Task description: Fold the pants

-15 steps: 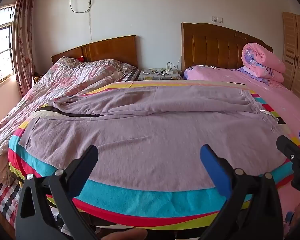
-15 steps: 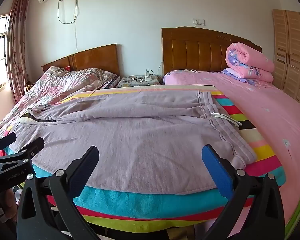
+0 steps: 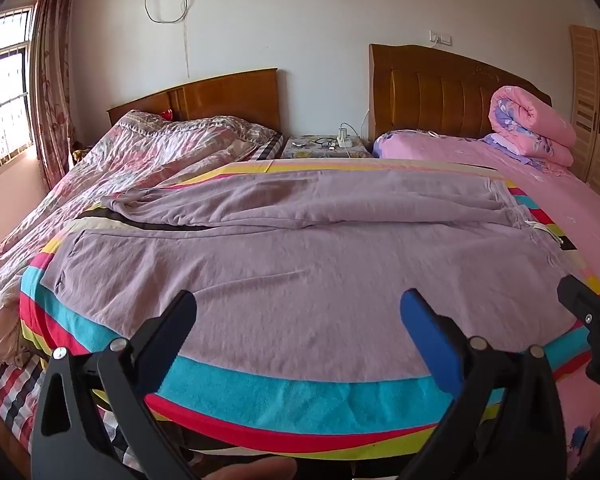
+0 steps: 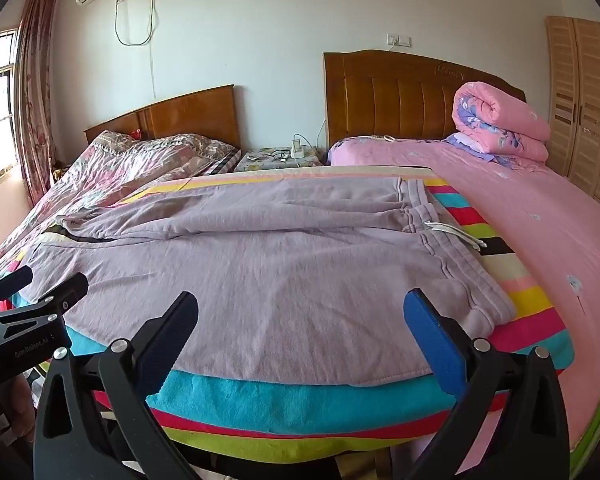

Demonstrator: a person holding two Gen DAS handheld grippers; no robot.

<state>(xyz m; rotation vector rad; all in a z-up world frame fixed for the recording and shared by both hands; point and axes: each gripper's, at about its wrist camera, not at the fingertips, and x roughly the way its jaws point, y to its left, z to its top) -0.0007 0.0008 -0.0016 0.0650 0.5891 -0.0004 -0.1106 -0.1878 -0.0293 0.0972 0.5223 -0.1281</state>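
Lilac sweatpants [image 3: 300, 264] [image 4: 268, 264] lie spread across a striped blanket [image 3: 292, 396] [image 4: 300, 404] on the bed, waistband with a white drawstring [image 4: 456, 234] to the right, legs running left. The far leg is bunched and wrinkled; the near leg lies flat. My left gripper [image 3: 298, 312] hovers open over the near hem edge of the pants, nothing between its jaws. My right gripper [image 4: 300, 312] is open too, above the near edge close to the waistband. Each gripper shows at the side of the other's view: the right gripper [image 3: 592, 304] and the left gripper [image 4: 32, 292].
Two beds with wooden headboards [image 3: 440, 92] stand side by side. A rumpled floral quilt [image 3: 120, 168] covers the left bed; a rolled pink quilt [image 4: 500, 124] sits on the pink sheet [image 4: 540, 224] at right. A nightstand [image 4: 276, 158] with cables, a wardrobe [image 4: 584, 100], a window [image 3: 0, 92].
Both views have barely shifted; the grippers stay open in about the same place over the near edge of the pants.
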